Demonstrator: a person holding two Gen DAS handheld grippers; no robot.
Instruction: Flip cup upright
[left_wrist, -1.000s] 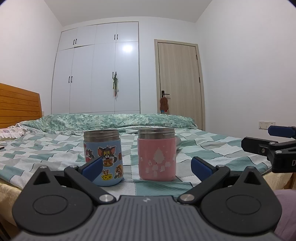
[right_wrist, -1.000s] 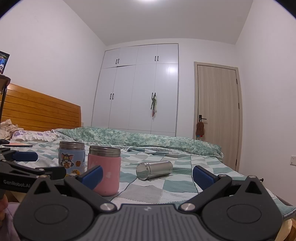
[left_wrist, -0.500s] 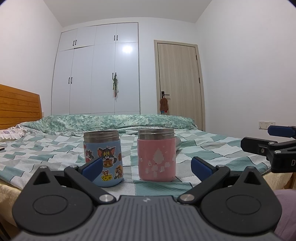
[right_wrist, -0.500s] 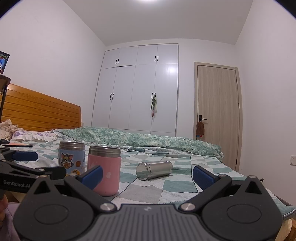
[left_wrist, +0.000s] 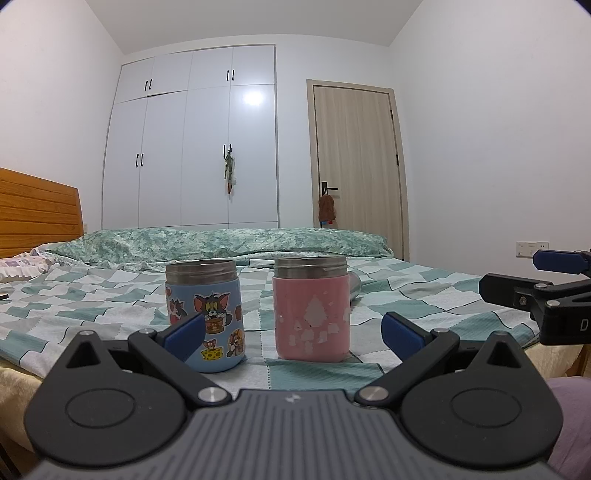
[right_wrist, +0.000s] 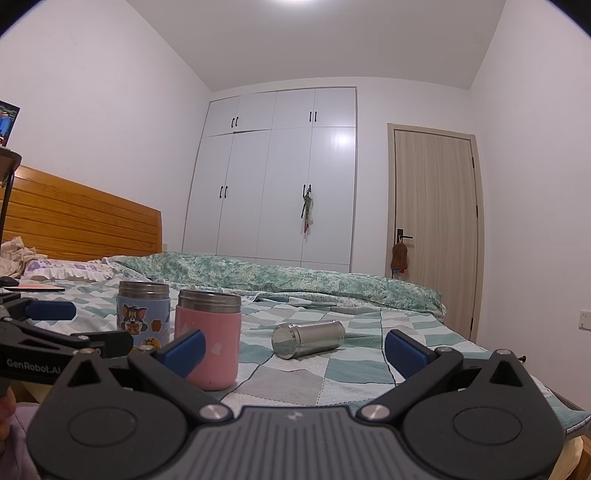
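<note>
Going left to right across the bed with its green-and-white checked cover, we find the blue cylindrical steel cup with cartoon cat stickers standing upright, its steel rim on top, then just beside it the pink cylindrical steel cup with pale flower marks, also upright, and then, apart to the right and a little farther back, the plain silver steel cylinder cup lying on its side. As we judge it, that silver cup is what is left of the task: two cups stand as wanted, one does not, and we cannot say how the two standing ones came to stand. The silver cup lies with one flat round end turned toward our right camera and its length running away to the right; whether that near end is the base or a closed top we cannot tell. It is smooth, shiny and narrower than the other two, so we expect it to roll easily on the soft cover and to be slippery in a grip. From our left camera only a sliver of it shows behind the pink cup. Our left tongs are spread wide and hold nothing, sitting short of the blue cup and the pink one. Our right tongs are likewise spread wide and empty, near the bed's edge, with the silver cup between their blue pads in view but well ahead of them.
</note>
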